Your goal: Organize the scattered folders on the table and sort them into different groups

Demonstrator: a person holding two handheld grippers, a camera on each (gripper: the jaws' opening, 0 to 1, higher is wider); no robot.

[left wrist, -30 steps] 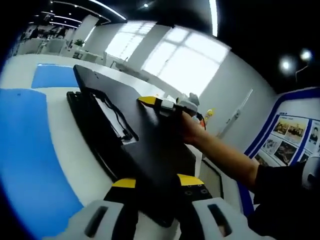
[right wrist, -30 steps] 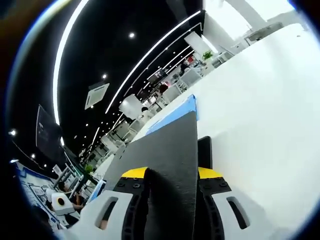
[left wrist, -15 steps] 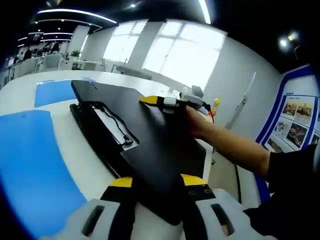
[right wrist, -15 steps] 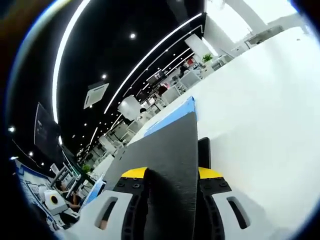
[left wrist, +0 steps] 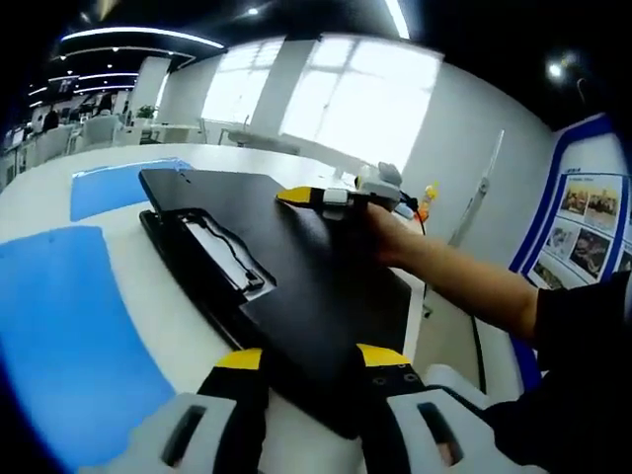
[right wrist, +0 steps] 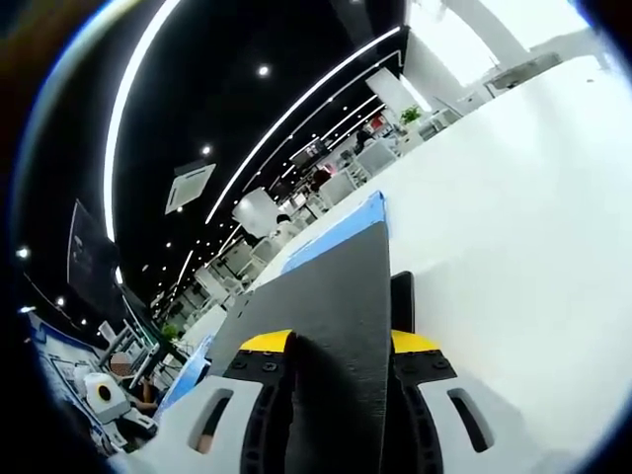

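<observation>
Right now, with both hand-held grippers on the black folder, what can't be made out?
- Left gripper view: the lower black folder mostly hidden under the black folder cover.
- Right gripper view: the cover blocks the table behind it.
- Left gripper view: wall posters too small to read.

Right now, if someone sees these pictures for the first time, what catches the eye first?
The black folder stands out, held at opposite edges by the left gripper and the right gripper. Under it lies another black folder with a metal clip on the white table, beside a blue folder.
</observation>
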